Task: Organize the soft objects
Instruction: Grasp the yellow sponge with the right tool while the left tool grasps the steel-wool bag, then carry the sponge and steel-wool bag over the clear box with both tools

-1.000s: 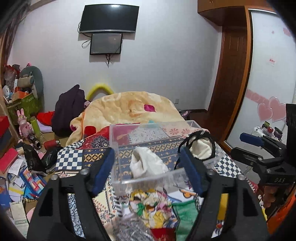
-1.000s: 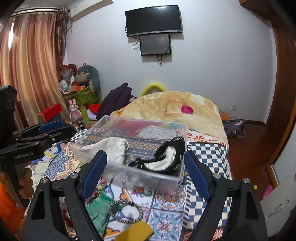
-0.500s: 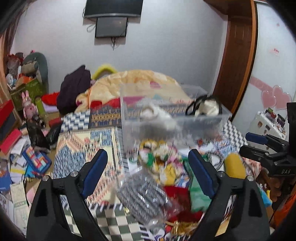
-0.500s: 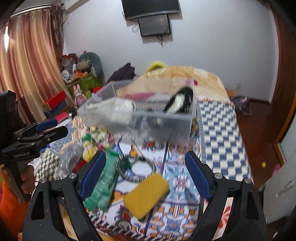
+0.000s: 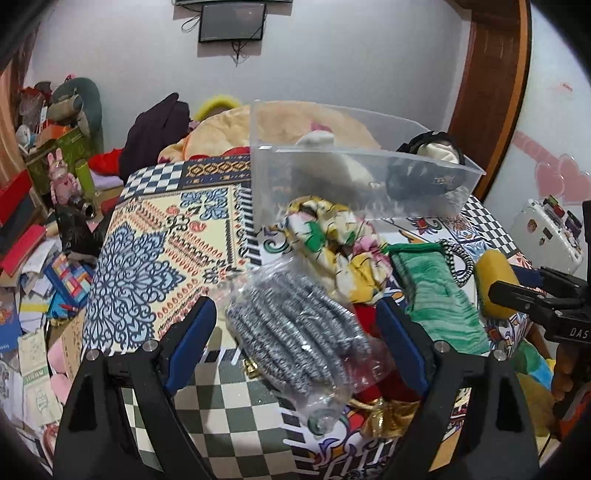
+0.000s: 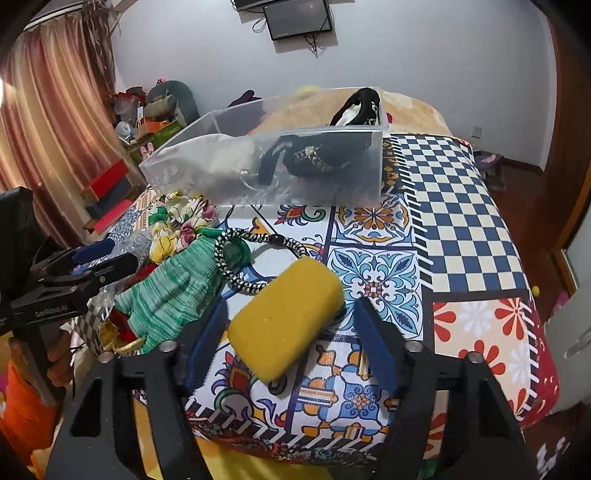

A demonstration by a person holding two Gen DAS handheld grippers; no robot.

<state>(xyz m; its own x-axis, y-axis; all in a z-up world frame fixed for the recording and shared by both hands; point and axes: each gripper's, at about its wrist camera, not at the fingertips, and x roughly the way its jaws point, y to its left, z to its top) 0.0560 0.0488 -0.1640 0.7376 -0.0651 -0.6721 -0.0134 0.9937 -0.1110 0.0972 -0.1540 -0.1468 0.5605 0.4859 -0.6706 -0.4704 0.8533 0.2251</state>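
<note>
Right tongs (image 6: 288, 328) closing round yellow sponge (image 6: 286, 319) on bed (image 6: 461, 229), pads not yet pressing. Left tongs (image 5: 295, 332) wide apart astride bagged grey scrunchies (image 5: 295, 332). Clear box (image 6: 266, 166) just behind, w/ cloth inside.

Left wrist view: looks forward and down along its fingers (image 5: 192, 332), close over the bed (image 5: 155, 236), aimed at a bagged grey bundle (image 5: 295, 325).

Right wrist view: same downward tilt, from further right, close on a yellow sponge (image 6: 284, 325).

Shared ground: clear bin (image 5: 362, 184), green cloth (image 5: 436, 291), sponge, wall screen (image 6: 299, 18). Each view catches the other gripper at its edge — right gripper (image 5: 532, 291), left gripper (image 6: 99, 258).
</note>
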